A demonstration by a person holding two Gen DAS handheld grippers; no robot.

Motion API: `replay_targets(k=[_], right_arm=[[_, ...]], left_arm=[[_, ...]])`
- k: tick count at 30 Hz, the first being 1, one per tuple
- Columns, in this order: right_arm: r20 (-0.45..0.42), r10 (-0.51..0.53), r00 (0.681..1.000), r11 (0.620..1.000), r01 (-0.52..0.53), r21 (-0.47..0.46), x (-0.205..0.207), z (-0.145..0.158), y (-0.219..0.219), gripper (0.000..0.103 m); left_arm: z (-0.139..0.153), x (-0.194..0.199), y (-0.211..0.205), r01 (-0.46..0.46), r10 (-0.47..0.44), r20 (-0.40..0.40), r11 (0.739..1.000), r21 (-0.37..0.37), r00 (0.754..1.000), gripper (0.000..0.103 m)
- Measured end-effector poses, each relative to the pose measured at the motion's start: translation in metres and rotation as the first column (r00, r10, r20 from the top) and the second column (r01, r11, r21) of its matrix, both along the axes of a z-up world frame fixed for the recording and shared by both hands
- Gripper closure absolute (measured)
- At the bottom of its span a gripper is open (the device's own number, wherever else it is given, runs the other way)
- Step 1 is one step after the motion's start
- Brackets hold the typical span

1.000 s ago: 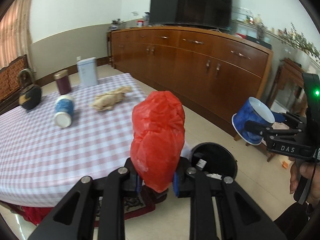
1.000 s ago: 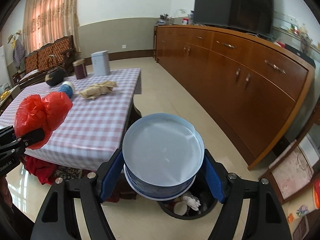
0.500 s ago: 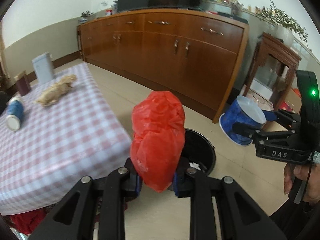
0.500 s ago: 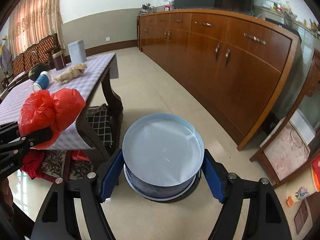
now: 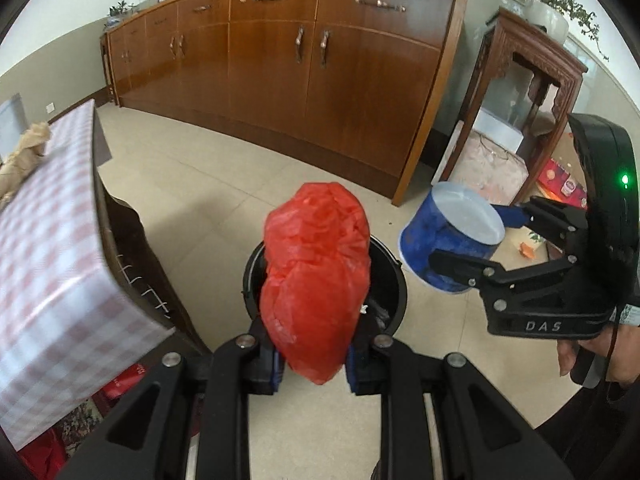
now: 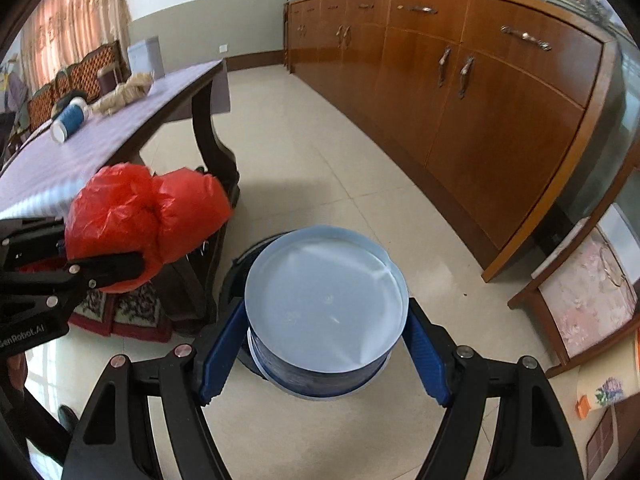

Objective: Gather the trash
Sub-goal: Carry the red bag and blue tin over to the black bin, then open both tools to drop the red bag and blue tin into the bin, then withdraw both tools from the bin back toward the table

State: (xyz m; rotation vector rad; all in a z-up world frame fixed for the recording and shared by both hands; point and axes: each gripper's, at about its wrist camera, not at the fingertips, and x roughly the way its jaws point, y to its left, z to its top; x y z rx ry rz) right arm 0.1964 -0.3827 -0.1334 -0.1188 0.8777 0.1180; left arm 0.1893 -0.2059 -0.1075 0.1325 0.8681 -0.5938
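Left gripper (image 5: 314, 364) clenches the red bag (image 5: 316, 280), right gripper (image 6: 324, 352) grasps the blue tub (image 6: 324, 308) (bin (image 5: 390, 276) probably below); releasing off-centre could spill either.

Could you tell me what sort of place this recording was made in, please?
Most likely a living or dining room in a home. A long wooden sideboard runs along the wall, a table with a checked cloth stands on the tiled floor, and carved wooden seating sits near curtains.
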Motion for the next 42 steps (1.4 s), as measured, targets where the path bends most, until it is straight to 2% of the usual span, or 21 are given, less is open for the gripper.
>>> replay_targets(k=[6,8,9,10,11,12,14,16,20,24,34,42], right_arm=[[-0.057,0.082,0.995,0.996,-0.083,-0.016,0.030,-0.045,-0.007,0.025],[-0.082,0.115,0.990,0.993,-0.118,-0.026,0.039,-0.063,-0.006,0.025],[-0.088,0.139,0.986,0.990,-0.141,-0.025,0.044,-0.073,-0.004,0.024],[-0.092,0.148,0.985,0.987,-0.153,-0.044,0.047,-0.086,-0.003,0.015],[-0.131,0.128,0.983,0.988,-0.139,-0.075,0.052,-0.100,-0.004,0.006],[-0.157,0.113,0.981,0.988,-0.127,-0.088,0.054,-0.108,-0.005,0.000],[-0.144,0.120,0.982,0.989,-0.131,-0.072,0.050,-0.114,-0.012,0.000],[-0.162,0.096,0.982,0.991,-0.110,-0.081,0.049,-0.116,-0.018,0.000],[-0.158,0.038,0.987,0.995,-0.052,-0.085,0.045,-0.111,-0.029,0.000],[-0.141,-0.009,0.990,0.997,-0.002,-0.074,0.042,-0.092,-0.029,0.000],[-0.052,-0.023,0.998,0.999,0.020,-0.050,0.019,-0.041,0.001,0.000],[0.014,-0.023,1.000,1.000,0.023,-0.005,0.002,-0.006,0.027,0.000]], left_arm=[[-0.032,0.022,-0.017,0.015,-0.016,-0.060,1.000,-0.004,0.998,0.078],[-0.048,0.031,-0.023,0.025,-0.029,-0.102,0.999,-0.043,0.994,0.077],[-0.057,0.036,-0.024,0.016,-0.024,-0.124,0.998,-0.063,0.992,0.067],[-0.067,0.042,-0.023,-0.015,0.003,-0.160,0.997,-0.076,0.987,0.039],[-0.075,0.046,-0.019,-0.038,0.015,-0.202,0.993,-0.113,0.979,0.030],[-0.080,0.048,-0.017,-0.051,0.020,-0.220,0.990,-0.134,0.975,0.026],[-0.087,0.044,-0.018,-0.070,0.053,-0.207,0.995,-0.075,0.977,0.024],[-0.089,0.040,-0.016,-0.085,0.074,-0.200,0.995,-0.049,0.977,0.013],[-0.081,0.030,-0.010,-0.125,0.124,-0.149,0.992,0.001,0.981,0.011],[-0.065,0.025,-0.004,-0.147,0.149,-0.084,0.988,0.037,0.985,0.004],[-0.031,0.007,0.029,-0.195,0.195,0.009,0.980,0.045,0.981,0.003],[-0.010,-0.011,0.057,-0.259,0.257,0.053,0.966,0.025,0.965,0.003]])
